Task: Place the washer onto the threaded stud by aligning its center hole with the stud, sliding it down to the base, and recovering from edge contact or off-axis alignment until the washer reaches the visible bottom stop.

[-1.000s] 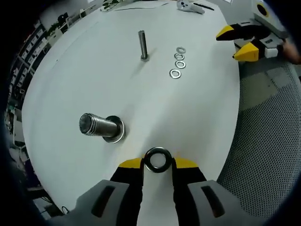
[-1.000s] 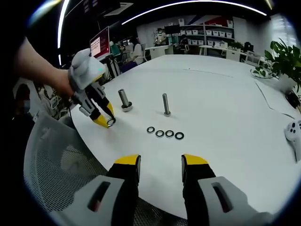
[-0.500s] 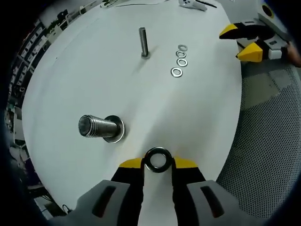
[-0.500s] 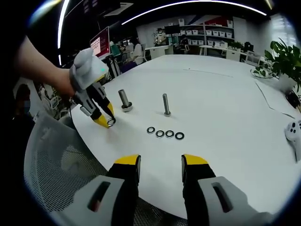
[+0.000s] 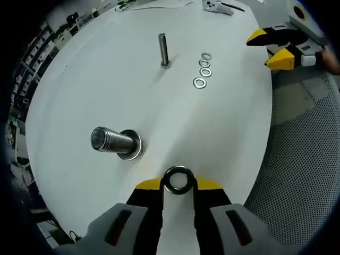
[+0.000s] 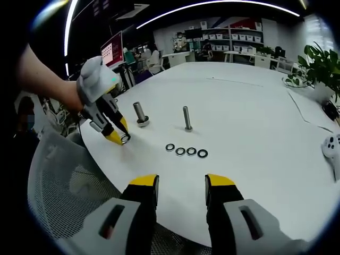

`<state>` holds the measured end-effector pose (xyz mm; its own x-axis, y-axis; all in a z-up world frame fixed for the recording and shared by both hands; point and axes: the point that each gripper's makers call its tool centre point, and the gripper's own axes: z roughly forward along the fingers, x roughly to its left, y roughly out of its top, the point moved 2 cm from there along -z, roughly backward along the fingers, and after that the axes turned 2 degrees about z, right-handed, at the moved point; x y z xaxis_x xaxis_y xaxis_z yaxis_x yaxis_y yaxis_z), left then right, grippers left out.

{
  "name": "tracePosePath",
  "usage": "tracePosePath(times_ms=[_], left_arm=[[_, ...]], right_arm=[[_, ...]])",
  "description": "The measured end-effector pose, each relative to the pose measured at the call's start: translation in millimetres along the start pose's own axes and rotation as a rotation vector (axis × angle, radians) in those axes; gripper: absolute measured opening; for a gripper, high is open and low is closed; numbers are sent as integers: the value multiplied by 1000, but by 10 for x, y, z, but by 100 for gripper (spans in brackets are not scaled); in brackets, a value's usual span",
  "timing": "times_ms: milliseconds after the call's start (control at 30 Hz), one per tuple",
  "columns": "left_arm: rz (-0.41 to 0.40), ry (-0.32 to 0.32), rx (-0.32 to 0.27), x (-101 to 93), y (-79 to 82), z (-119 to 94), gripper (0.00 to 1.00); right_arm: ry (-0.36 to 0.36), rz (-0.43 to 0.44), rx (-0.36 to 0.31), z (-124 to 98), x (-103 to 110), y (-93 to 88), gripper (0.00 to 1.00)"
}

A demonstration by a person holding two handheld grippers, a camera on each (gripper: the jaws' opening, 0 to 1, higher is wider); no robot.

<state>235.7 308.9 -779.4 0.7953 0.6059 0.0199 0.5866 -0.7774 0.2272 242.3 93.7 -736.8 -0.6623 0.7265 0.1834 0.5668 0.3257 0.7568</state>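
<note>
My left gripper [image 5: 178, 183] is shut on a large steel washer [image 5: 178, 179], held flat between its yellow fingertips just above the white table [image 5: 159, 101]. A thick threaded stud [image 5: 112, 141] with a washer at its base stands up-left of the held washer. Further off rises a thin threaded stud [image 5: 163, 50]. In the right gripper view, the left gripper [image 6: 118, 136] hovers just near-left of the thick stud [image 6: 140, 113], and the thin stud [image 6: 187, 118] stands to the right. My right gripper [image 6: 179, 183] is open over the table's near edge, nothing between its jaws.
A row of several loose washers [image 6: 186, 151] lies between the studs and my right gripper. A mesh chair [image 6: 64, 180] stands by the table edge. A white controller [image 6: 333, 147] rests at the far right, a plant [image 6: 321, 69] beyond it.
The left gripper with the washer has shifted only slightly near the thick stud. The right gripper has stayed still and open.
</note>
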Motion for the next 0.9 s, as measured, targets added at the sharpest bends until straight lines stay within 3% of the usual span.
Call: tracePosePath(times_ms=[433,900], left_arm=[[-13,15,-40,104,-8,-157,19],[-22,46,-111,340,137,-459,19]], right_arm=[[4,-6,7,2,-7,-13,37],[0,-4,7,7,-20,-14,37]])
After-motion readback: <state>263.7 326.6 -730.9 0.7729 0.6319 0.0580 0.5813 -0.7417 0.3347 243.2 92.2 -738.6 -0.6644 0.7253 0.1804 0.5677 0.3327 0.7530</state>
